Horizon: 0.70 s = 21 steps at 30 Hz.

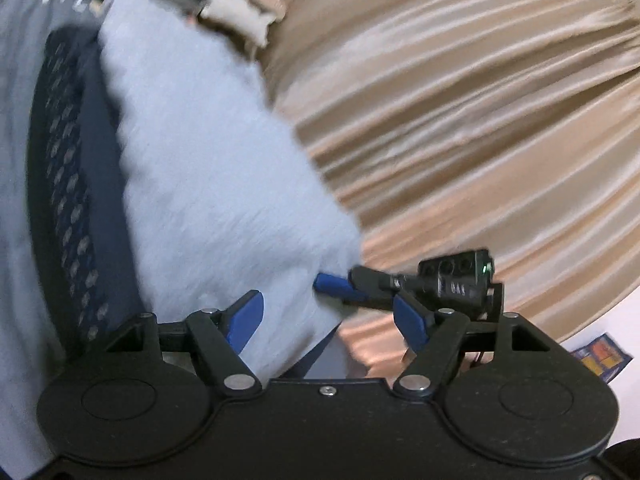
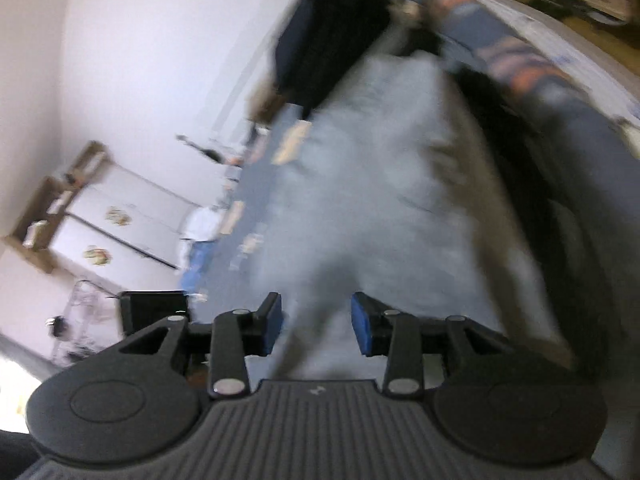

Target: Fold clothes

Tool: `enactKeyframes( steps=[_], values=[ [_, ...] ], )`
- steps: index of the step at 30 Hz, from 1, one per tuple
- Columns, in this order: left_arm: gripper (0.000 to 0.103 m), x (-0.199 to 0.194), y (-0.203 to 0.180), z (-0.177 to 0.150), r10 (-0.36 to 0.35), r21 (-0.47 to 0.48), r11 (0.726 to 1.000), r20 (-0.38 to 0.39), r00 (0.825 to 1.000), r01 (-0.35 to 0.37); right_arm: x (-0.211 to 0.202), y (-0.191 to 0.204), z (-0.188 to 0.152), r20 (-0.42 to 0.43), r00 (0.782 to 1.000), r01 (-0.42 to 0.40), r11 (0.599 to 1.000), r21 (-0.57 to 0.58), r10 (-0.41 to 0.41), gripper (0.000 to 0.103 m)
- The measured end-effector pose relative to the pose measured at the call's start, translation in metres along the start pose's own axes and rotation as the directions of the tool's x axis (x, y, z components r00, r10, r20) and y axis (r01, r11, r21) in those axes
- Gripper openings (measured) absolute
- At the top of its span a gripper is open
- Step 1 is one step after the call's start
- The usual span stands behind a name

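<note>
Fleece garment (image 1: pixel 208 168), pale blue, fuzzy, hanging blurred, left tongs (image 1: pixel 332 320) spread, right tongs (image 2: pixel 316 328) spread around it.

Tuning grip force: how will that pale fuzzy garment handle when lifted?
Likely floppy: the pale fuzzy garment drapes and bunches between the left claw pads. Probably light for its bulk, given the fluffy pile. Blur hides whether the right claw grips it.

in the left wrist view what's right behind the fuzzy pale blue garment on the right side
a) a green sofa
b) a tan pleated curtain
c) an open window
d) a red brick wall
b: in the left wrist view the fuzzy pale blue garment is seen against a tan pleated curtain with shiny folds filling the right side.
</note>
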<state>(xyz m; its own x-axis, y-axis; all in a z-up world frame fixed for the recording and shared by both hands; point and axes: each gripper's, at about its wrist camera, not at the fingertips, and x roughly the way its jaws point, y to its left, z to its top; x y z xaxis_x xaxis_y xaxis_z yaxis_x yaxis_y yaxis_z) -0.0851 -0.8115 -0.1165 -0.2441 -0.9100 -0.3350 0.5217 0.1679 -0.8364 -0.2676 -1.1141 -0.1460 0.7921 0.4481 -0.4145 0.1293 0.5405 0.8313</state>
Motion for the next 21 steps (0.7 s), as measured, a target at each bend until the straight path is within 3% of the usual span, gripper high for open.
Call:
enactKeyframes(
  steps=[4, 9, 14, 21],
  values=[
    [0.07, -0.01, 0.022, -0.02, 0.035, -0.04, 0.998, -0.037, 0.999, -0.037, -0.012, -0.022, -0.002, 0.02, 1.0, 0.021, 0.999, 0.043, -0.022, 0.026],
    [0.07, -0.034, 0.024, -0.027, 0.025, -0.053, 0.998, -0.016, 1.0, -0.026, -0.023, -0.029, -0.005, 0.011, 0.999, 0.051, 0.998, 0.045, -0.051, 0.026],
    [0.071, -0.026, -0.003, -0.009, -0.069, -0.017, 0.997, 0.046, 0.997, 0.07, -0.027, -0.038, -0.011, 0.006, 0.998, 0.068, 0.997, 0.046, -0.068, 0.026],
    [0.072, 0.006, 0.0, -0.014, -0.012, -0.016, 1.0, -0.061, 0.998, 0.011, -0.038, -0.047, -0.015, 0.045, 0.996, 0.073, 0.995, 0.073, -0.077, 0.024]
  ],
)
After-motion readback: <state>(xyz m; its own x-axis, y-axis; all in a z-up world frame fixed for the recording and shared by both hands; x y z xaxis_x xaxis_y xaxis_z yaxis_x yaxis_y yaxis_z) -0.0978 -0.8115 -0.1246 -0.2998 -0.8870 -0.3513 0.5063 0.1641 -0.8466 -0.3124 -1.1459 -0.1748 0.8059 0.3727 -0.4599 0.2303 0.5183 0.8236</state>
